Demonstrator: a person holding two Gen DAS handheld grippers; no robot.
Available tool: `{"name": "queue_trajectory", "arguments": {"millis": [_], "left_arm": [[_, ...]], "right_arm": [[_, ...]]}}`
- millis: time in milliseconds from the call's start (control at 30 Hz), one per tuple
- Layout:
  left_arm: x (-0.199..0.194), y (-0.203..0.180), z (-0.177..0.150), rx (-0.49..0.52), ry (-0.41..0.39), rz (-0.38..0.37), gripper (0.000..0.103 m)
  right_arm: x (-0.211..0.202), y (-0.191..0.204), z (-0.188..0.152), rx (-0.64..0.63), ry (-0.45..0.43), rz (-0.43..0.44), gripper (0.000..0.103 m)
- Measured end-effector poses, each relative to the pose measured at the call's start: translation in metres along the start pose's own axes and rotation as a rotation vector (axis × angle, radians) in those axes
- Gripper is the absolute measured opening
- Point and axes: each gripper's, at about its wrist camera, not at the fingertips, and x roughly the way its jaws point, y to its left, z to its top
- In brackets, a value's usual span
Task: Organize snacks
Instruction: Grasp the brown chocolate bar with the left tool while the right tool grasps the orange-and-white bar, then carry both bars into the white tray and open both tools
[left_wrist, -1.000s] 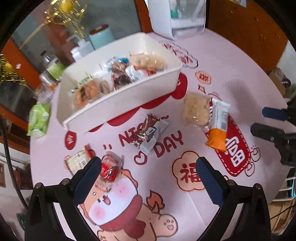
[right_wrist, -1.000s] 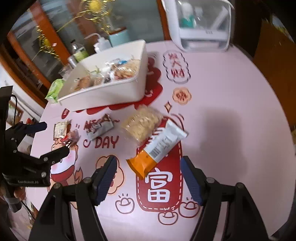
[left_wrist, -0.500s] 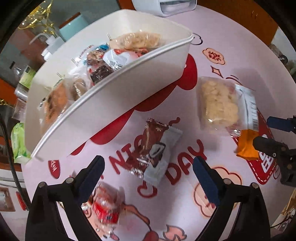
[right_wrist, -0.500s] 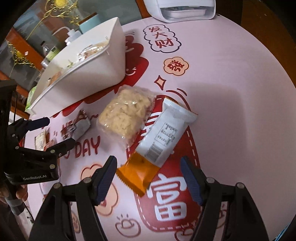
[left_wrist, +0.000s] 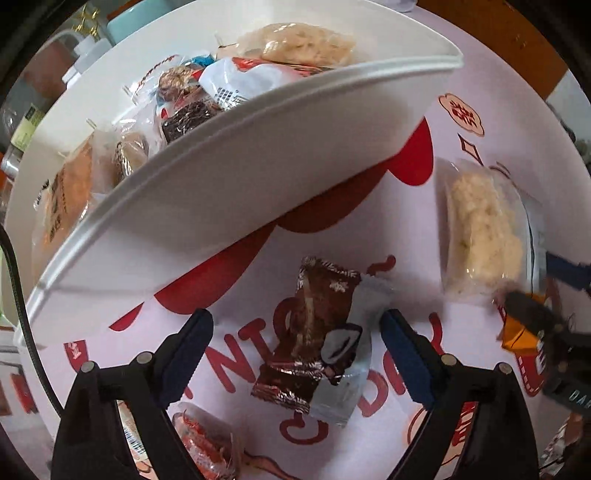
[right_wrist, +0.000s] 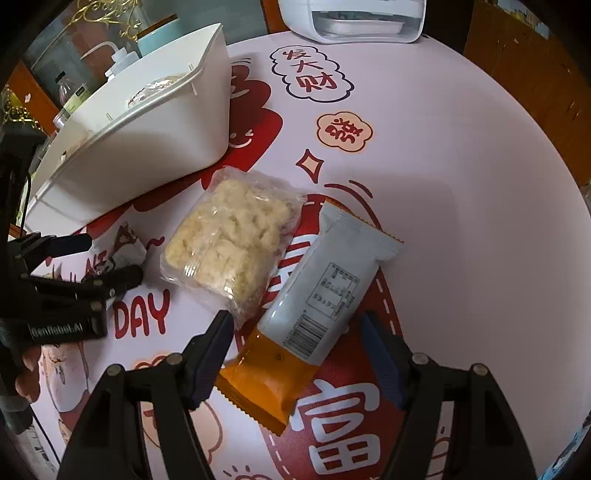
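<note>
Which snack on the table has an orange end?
The long white bar wrapper between the right gripper fingers. Its near end is orange; the puffed rice pack beside it is clear.

Round table w/ pink cartoon-print cloth, red characters + "DAY" lettering. Directly on it: white bin at back-left; clear pack of pale crumbly snack just in front of bin; white-orange wrapped bar touching that pack's right edge; brown-silver wrapper near bin's front wall; small red candy pack at near edge; white appliance at far side.
</note>
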Motion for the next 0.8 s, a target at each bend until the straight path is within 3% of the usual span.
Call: {"name": "queue_trajectory", "arguments": {"millis": [100,167,233,267,533,800], "left_arm": [[-0.001,0.006,0.002,-0.025,-0.001,-0.043,0.077],[-0.004,0.005,0.002,-0.019,-0.003,-0.046,0.066],[-0.008,0.002,0.001,-0.010,-0.005,-0.048,0.047],[-0.010,-0.001,0.000,-0.003,-0.005,-0.049,0.043],[-0.018,-0.009,-0.011,-0.053,0.002,-0.019,0.038],[-0.036,-0.005,-0.039,-0.183,-0.002,-0.009,0.036]], "right_arm": [[-0.002,0.001,-0.003,-0.013,-0.011,-0.074,0.049],[-0.004,-0.003,-0.005,-0.010,-0.014,-0.070,0.047],[-0.005,-0.007,-0.005,-0.006,-0.009,-0.052,0.044],[-0.006,-0.008,-0.006,-0.006,-0.008,-0.048,0.044],[-0.012,-0.012,-0.018,-0.017,0.000,0.015,0.035],[-0.027,-0.013,-0.035,-0.025,-0.004,0.091,0.033]]}}
